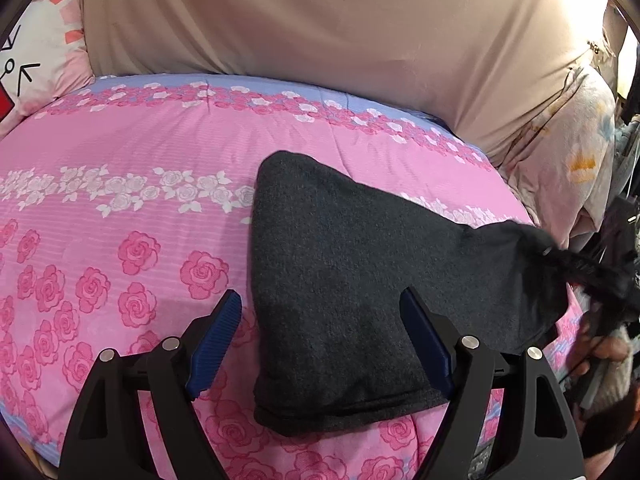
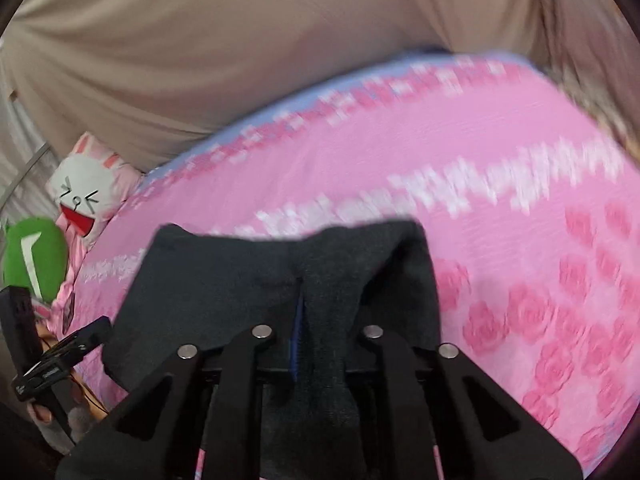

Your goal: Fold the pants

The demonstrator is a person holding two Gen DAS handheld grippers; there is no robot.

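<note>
Bed with pink rose-print bedsheet (image 1: 120, 208), beige fabric backdrop (image 1: 320, 20) hung behind it, a bunny-face pillow (image 1: 36, 64) at the far-left corner. Dark grey pants (image 1: 340, 288) lie folded on the sheet, one corner pulled up toward the right edge of the left wrist view. Left gripper (image 1: 320, 336) hovers low over the near end of the pants, blue-padded fingers (image 1: 218, 336) spread wide, holding nothing; whether the right pad touches the cloth is unclear. Right gripper (image 2: 308, 320) is closed tight on a bunch of the pants (image 2: 248, 280), fabric pinched between the jaws and draped over them, pads mostly hidden, only a blue sliver showing. Right wrist view is motion-blurred. A green plush (image 2: 34, 260) sits at its left edge. No containers visible
</note>
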